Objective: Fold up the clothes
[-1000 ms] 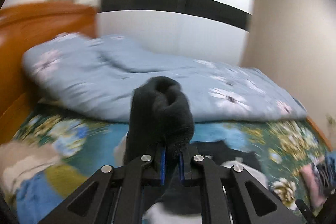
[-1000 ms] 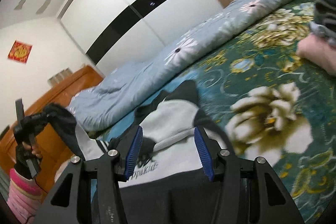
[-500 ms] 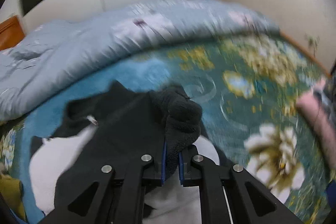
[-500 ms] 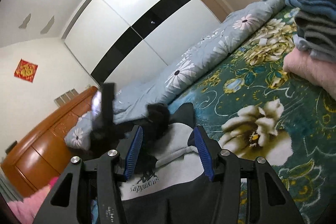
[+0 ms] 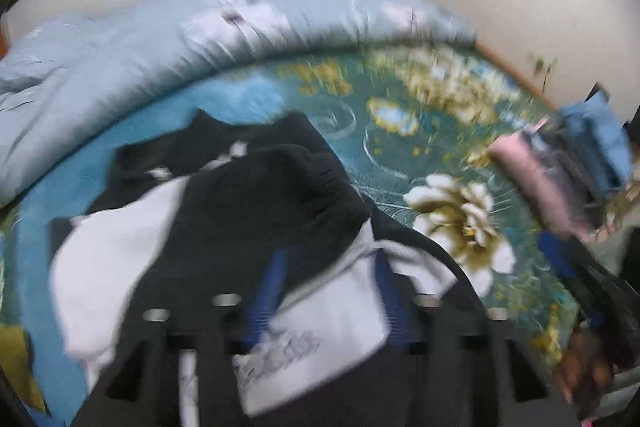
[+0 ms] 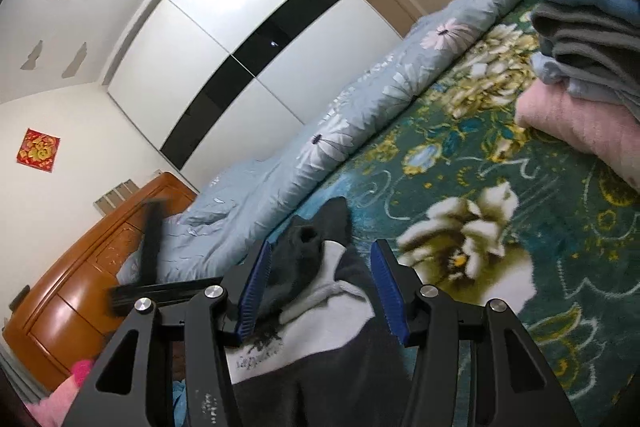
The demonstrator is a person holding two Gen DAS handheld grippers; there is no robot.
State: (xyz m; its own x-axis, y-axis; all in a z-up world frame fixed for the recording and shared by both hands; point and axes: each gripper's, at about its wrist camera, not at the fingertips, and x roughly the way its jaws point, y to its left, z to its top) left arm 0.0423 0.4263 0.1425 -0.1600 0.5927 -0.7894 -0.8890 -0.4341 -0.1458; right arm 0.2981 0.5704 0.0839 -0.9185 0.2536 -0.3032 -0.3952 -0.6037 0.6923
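A black and white sweatshirt point(image 5: 132, 251) lies on the green floral bedspread point(image 5: 400, 155), with its black sleeve point(image 5: 280, 211) folded across the white chest. My left gripper point(image 5: 328, 291) is open just above the garment, its blue pads apart, and the view is blurred. My right gripper point(image 6: 320, 283) is open over the same sweatshirt point(image 6: 320, 331), near its printed logo. The left gripper's black frame point(image 6: 152, 267) shows at the left of the right wrist view.
A pale blue floral duvet point(image 6: 360, 119) is bunched along the far side of the bed. A stack of folded clothes point(image 6: 580, 39), pink, grey and blue, sits at the right and also shows in the left wrist view point(image 5: 568, 167). A wooden headboard point(image 6: 80, 291) is at the left.
My left gripper carried the black sleeve down across the sweatshirt and has opened, leaving the sleeve lying on the chest. My right gripper stayed open and shifted slightly.
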